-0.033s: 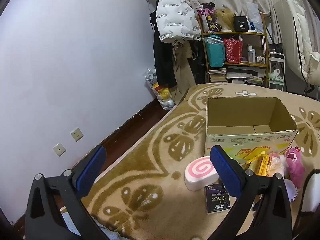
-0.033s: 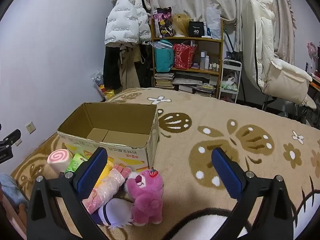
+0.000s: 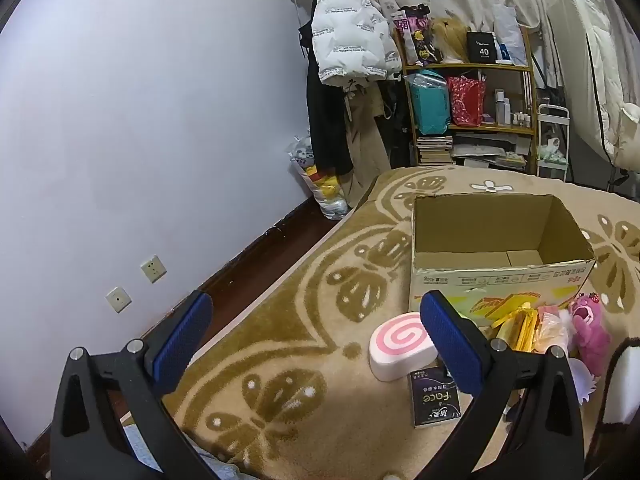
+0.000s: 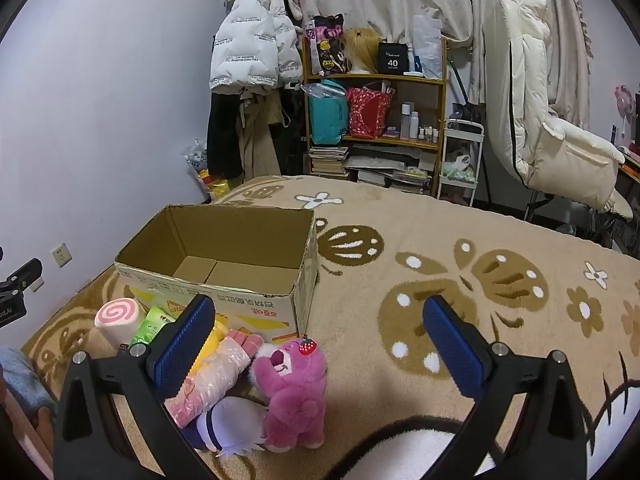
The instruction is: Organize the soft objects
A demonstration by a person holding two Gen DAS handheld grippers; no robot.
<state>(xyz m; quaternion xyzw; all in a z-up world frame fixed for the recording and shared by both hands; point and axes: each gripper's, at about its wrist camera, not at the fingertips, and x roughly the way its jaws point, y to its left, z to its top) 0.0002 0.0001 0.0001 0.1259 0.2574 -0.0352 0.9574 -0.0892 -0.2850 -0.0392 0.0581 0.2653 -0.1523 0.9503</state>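
Observation:
An open, empty cardboard box (image 4: 224,264) stands on the carpet; it also shows in the left wrist view (image 3: 496,240). In front of it lie soft things: a pink swirl roll cushion (image 3: 400,340) (image 4: 118,314), a pink plush bear (image 4: 294,392) (image 3: 590,328), a pink wrapped pack (image 4: 212,380), a white-purple plush (image 4: 236,424), a green pack (image 4: 154,324), yellow packs (image 3: 520,320) and a black "Face" pack (image 3: 434,398). My left gripper (image 3: 316,344) is open and empty, left of the roll. My right gripper (image 4: 320,344) is open and empty, above the bear.
The beige patterned carpet (image 4: 460,280) spreads right of the box. A shelf (image 4: 376,120) with bags and books, hanging coats (image 4: 256,60) and a white recliner (image 4: 552,140) stand at the back. The wall with sockets (image 3: 136,280) is to the left.

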